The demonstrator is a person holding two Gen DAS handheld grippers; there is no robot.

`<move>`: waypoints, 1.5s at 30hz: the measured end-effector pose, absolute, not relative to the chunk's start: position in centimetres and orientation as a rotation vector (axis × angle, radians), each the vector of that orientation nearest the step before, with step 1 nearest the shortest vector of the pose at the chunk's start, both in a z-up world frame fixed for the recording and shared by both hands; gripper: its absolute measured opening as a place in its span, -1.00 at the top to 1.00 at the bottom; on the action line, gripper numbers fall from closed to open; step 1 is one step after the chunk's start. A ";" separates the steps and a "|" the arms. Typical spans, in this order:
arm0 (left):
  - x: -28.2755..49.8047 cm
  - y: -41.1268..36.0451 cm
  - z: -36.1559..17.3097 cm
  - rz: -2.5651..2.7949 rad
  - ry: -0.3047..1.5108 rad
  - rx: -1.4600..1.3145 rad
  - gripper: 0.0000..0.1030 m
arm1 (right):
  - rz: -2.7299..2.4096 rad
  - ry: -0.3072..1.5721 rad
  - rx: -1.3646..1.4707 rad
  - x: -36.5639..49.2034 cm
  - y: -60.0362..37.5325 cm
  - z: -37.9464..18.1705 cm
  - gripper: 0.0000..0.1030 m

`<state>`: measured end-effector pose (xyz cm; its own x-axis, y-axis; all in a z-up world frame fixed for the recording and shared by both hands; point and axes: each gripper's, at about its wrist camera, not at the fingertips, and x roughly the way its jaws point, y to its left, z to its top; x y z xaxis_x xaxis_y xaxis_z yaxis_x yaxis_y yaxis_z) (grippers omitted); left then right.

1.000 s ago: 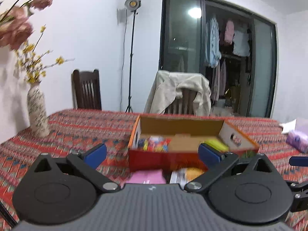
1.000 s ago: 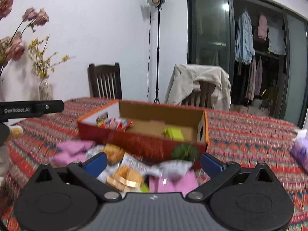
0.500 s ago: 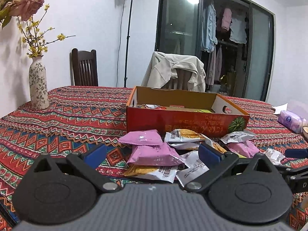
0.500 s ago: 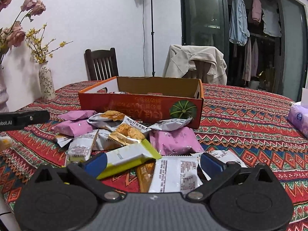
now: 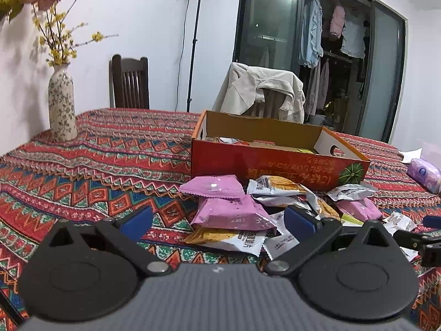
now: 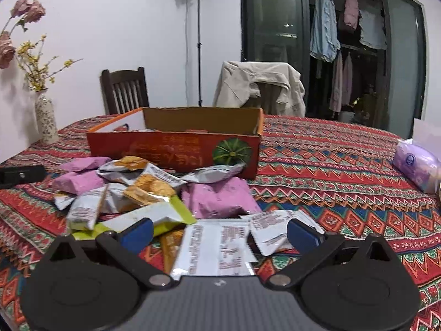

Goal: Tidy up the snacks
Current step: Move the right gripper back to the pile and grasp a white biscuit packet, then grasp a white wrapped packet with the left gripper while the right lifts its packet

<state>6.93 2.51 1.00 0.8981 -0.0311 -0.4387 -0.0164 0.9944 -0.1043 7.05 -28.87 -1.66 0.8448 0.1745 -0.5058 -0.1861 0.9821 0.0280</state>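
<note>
An open red cardboard box with some snacks inside stands on the patterned tablecloth. A pile of snack packets lies in front of it: pink packets, silver and orange packets, a green-edged packet and a white packet. My left gripper is open and empty, just short of the pile's left side. My right gripper is open and empty, low over the white packet at the pile's near edge.
A patterned vase with flowers stands at the table's left edge. A purple tissue pack lies at the right. Two chairs stand behind the table, one draped with a beige jacket.
Both grippers have pulled back from the box and dropped lower toward the table. The snack pile now fills the foreground. Both stay open.
</note>
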 end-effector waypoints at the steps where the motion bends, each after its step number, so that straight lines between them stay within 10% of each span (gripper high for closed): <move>1: 7.0 2.5 1.0 -0.008 0.456 -0.105 -1.00 | 0.190 0.539 -0.027 7.2 -28.9 -1.7 -1.00; 21: 7.5 1.8 -0.2 -0.008 0.499 -0.105 -1.00 | 0.218 0.545 -0.003 7.1 -28.4 -2.9 0.14; 45: 8.7 -2.2 0.1 -0.075 0.589 -0.098 -1.00 | 0.236 0.425 0.060 5.4 -29.4 -1.2 0.19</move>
<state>8.70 -2.21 0.14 0.8291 -0.0986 -0.5504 0.0426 0.9926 -0.1136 5.40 -29.41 -1.15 0.8841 0.2395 -0.4011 -0.2147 0.9709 0.1066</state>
